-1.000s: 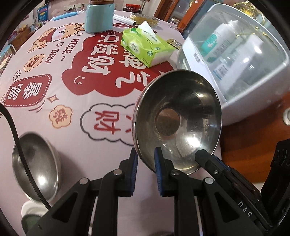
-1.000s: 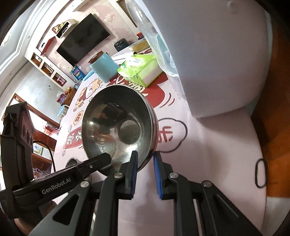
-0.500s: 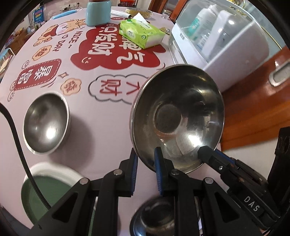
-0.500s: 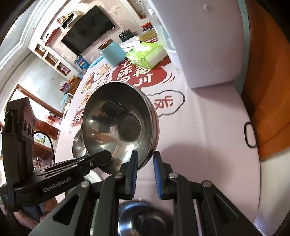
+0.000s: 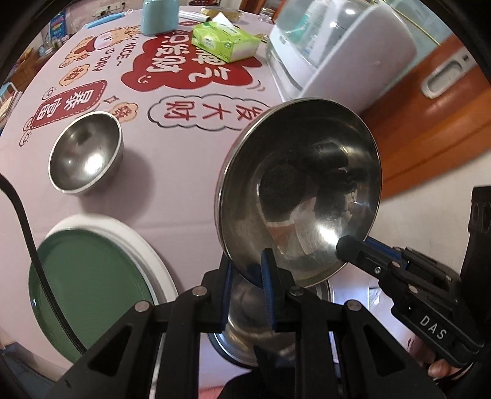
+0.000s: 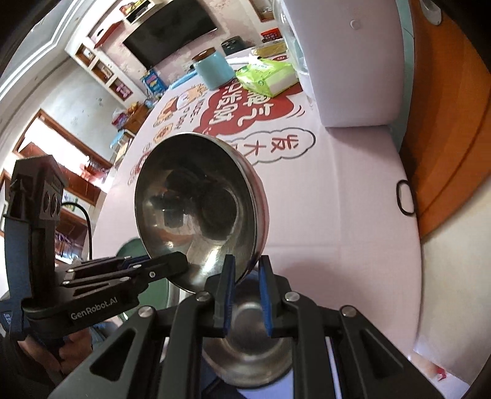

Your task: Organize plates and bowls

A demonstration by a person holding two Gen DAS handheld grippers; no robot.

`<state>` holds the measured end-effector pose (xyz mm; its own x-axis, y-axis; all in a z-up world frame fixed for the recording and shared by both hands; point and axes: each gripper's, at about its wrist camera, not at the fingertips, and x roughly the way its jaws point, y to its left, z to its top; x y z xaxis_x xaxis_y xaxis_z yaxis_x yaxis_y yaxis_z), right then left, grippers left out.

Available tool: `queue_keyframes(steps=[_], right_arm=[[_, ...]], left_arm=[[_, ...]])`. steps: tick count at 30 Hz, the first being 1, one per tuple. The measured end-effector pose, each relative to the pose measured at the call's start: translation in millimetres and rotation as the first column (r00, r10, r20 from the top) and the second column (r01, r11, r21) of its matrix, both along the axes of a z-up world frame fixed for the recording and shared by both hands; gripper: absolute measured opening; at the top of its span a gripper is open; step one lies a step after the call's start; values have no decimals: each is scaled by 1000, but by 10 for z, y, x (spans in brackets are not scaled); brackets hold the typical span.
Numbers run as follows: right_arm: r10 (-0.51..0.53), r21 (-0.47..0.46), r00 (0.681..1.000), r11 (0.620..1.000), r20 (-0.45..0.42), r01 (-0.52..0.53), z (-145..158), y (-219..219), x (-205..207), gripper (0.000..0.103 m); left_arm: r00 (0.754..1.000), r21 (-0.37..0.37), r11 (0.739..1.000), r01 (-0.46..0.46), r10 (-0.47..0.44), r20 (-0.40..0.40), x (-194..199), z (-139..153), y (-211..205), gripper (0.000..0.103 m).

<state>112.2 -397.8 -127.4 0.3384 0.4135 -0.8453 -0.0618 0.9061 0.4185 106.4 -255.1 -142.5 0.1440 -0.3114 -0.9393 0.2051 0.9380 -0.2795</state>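
A large steel bowl (image 5: 300, 190) (image 6: 199, 208) hangs tilted above the table, held at its rim by both grippers. My left gripper (image 5: 245, 270) (image 6: 178, 261) is shut on the near rim. My right gripper (image 6: 245, 267) (image 5: 353, 245) is shut on the rim a little further round. Directly below lies a second steel bowl (image 5: 319, 291) (image 6: 245, 346) near the table's front edge, partly hidden by the fingers. A smaller steel bowl (image 5: 86, 153) stands to the left, and a green plate (image 5: 92, 282) with a white rim lies in front of it.
A white countertop appliance (image 5: 337, 52) with a clear lid fills the back right. A green tissue pack (image 5: 224, 43) and a teal jar (image 5: 159, 15) stand at the far side. A black elastic ring (image 6: 405, 198) lies near the table's right edge.
Both grippers have carried the large bowl toward the table's near edge and slightly up. The green plate and the lower steel bowl have come into view beneath.
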Motion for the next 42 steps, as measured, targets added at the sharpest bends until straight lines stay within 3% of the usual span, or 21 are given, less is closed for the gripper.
queue_keyframes(steps=[9,19,28,42], right_arm=[[73,-31,991,997,-108,-77,1,-78,-270,15],[111,-56,967,990,-229,-127,-192,-82,-509,15],[122,-57,954,988,-273,-142,-285,-40,-610,15],[128,-74,949,985,-287,-155,-372,14,-578,18]], left_arm=[[996,8,998,62,-62,-61,-363,-22,-126,17],[980,14,994,111,-107,-168,-653,-179,-199,17],[964,-3,997,77,-75,-256,-722,-350,-145,18],[960,35,998,57,-45,-278,-729,-417,-223,21]])
